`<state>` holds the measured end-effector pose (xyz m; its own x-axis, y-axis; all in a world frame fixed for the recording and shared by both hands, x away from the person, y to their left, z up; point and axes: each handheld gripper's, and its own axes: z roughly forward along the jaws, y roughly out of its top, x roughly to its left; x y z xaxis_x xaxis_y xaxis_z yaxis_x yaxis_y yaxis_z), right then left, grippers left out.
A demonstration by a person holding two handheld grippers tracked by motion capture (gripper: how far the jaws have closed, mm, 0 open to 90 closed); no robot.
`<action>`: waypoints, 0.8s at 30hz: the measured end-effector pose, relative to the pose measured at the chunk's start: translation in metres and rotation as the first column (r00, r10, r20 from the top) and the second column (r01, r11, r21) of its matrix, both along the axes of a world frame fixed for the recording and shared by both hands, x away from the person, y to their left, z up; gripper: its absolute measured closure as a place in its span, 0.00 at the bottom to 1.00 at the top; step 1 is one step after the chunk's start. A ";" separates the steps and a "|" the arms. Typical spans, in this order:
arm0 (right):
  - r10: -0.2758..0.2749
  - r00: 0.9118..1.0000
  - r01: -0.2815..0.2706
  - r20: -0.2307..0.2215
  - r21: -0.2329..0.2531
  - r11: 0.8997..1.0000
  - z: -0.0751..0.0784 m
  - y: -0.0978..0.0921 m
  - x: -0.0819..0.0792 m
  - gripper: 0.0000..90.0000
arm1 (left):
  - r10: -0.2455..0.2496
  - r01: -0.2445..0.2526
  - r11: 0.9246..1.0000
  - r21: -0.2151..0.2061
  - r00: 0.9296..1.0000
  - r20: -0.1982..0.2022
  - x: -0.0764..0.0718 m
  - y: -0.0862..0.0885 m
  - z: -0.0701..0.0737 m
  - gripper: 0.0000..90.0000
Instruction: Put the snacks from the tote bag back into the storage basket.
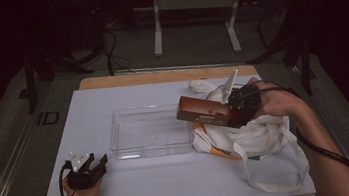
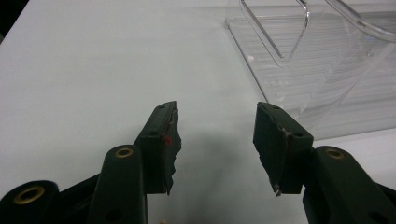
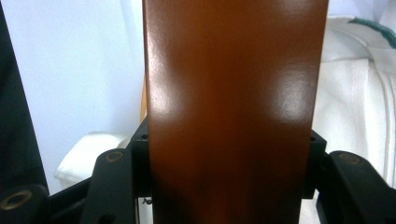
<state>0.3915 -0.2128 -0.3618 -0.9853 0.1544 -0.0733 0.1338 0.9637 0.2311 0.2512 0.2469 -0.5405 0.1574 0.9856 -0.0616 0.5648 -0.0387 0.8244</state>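
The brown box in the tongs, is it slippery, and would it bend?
The brown box looks glossy in the right gripper view, so it may be a bit slippery. Its straight edges, jutting unsupported from the right tongs, suggest it is stiff. Held by one end without sagging, it is probably fairly light.

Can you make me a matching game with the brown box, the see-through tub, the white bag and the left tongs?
Things:
1. brown box
2. clear tub
3. white bag
4. left tongs

States:
A. open, holding nothing
B. lying crumpled on the table
C. clamped in the right tongs
D. empty, mid-table

Pairs: 1-C, 2-D, 3-B, 4-A
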 end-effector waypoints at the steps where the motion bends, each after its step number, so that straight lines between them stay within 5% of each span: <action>1: 0.004 1.000 -0.004 0.000 -0.002 1.000 0.000 0.001 0.000 0.48 | 0.000 0.000 1.000 0.000 1.000 0.000 0.000 0.000 0.000 0.56; 24: 0.045 0.999 -0.046 -0.013 -0.025 0.999 0.005 0.030 0.002 0.48 | -0.001 0.001 1.000 -0.005 1.000 0.001 0.000 0.000 0.000 0.56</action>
<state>0.3938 -0.1823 -0.3564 -0.9921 0.1076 -0.0645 0.0923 0.9743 0.2054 0.2512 0.2473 -0.5405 0.1583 0.9852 -0.0665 0.5636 -0.0349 0.8253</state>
